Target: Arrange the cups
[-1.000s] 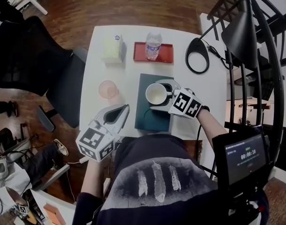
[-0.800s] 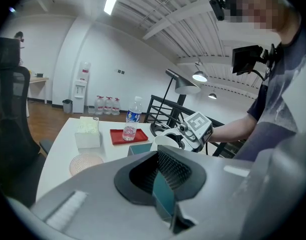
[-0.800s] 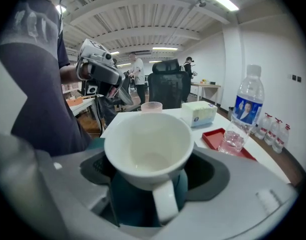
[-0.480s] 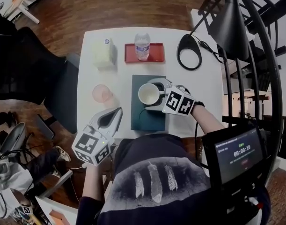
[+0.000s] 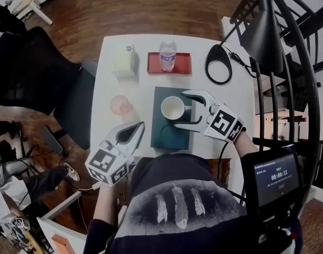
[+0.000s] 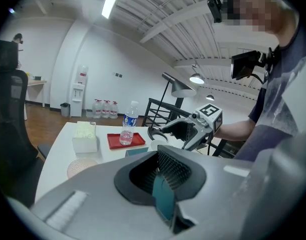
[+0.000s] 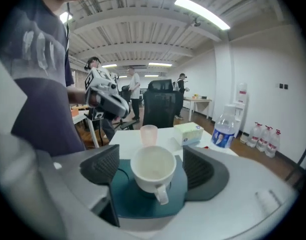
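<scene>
A white mug [image 5: 173,108] stands upright on a dark teal mat [image 5: 166,134] in the middle of the white table [image 5: 235,110], its handle turned toward my right gripper. My right gripper [image 5: 182,110] is open just right of the mug, one finger on each side of it, and its pads [image 7: 100,169] stand clear of the mug [image 7: 153,164]. A pink cup [image 5: 120,105] stands on the bare table left of the mat. My left gripper [image 5: 132,134] is shut and empty at the table's near left edge, below the pink cup [image 6: 82,168].
At the table's far side are a pale tissue box [image 5: 124,61] and a red tray [image 5: 182,63] with a water bottle [image 5: 167,55] on it. A black lamp base [image 5: 220,63] with a cord lies far right. A black office chair [image 5: 34,73] stands left, stair railings [image 5: 304,89] right.
My right gripper, which reached around the mug, has drawn back to the right and risen. The mug stays on the mat. The left gripper has kept its place.
</scene>
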`<state>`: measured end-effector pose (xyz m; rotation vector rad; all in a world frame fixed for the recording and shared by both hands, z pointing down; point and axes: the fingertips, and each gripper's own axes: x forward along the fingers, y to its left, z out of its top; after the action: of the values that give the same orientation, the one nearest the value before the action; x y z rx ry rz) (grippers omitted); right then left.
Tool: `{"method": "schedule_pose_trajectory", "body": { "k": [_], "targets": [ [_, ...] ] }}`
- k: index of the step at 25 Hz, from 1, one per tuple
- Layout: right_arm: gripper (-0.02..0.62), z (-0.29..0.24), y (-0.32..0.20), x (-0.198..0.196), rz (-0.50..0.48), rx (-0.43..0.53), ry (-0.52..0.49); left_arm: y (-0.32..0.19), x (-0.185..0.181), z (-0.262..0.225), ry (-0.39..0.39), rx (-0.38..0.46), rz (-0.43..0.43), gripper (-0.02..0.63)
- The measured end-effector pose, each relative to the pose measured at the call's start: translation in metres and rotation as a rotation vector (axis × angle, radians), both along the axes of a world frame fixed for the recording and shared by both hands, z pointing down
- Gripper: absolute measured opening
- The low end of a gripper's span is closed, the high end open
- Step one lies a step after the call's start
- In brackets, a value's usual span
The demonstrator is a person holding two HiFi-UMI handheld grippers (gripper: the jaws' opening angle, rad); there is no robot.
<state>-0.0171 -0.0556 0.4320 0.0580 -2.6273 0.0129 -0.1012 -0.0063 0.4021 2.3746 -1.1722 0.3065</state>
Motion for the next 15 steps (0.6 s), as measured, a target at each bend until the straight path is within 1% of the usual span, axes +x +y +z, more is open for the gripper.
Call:
{"method": "schedule_pose_trajectory", "body": {
  "k": [2,4,5,7,8,9,13,15],
  "targets": [
    [0.401,-0.025,-0.001,0.002,0.037,-0.011,-0.074,0.002,0.002,-0.001,0.004,0.001,0.008,0.015],
    [0.358,-0.046,-0.002,0.004,0.072,-0.029,-0.139,0.005,0.006,-0.004,0.014,0.003,0.022,0.015],
    [0.317,-0.055,-0.002,0.006,0.091,-0.027,-0.165,0.007,0.008,-0.005,0.021,0.003,0.029,0.015],
    [0.157,-0.069,-0.003,0.013,0.141,0.000,-0.203,0.009,0.013,-0.008,0.033,0.003,0.041,0.015],
    [0.051,-0.074,-0.004,0.017,0.169,0.013,-0.217,0.009,0.015,-0.010,0.040,0.004,0.044,0.015],
    [0.003,-0.076,-0.004,0.020,0.192,0.014,-0.226,0.010,0.016,-0.012,0.048,0.005,0.047,0.015],
    [0.003,-0.074,0.002,0.025,0.226,-0.027,-0.228,0.009,0.016,-0.024,0.082,0.019,0.056,0.015],
    [0.003,-0.071,0.003,0.027,0.250,-0.054,-0.229,0.010,0.018,-0.029,0.096,0.032,0.081,0.015]
  ]
}}
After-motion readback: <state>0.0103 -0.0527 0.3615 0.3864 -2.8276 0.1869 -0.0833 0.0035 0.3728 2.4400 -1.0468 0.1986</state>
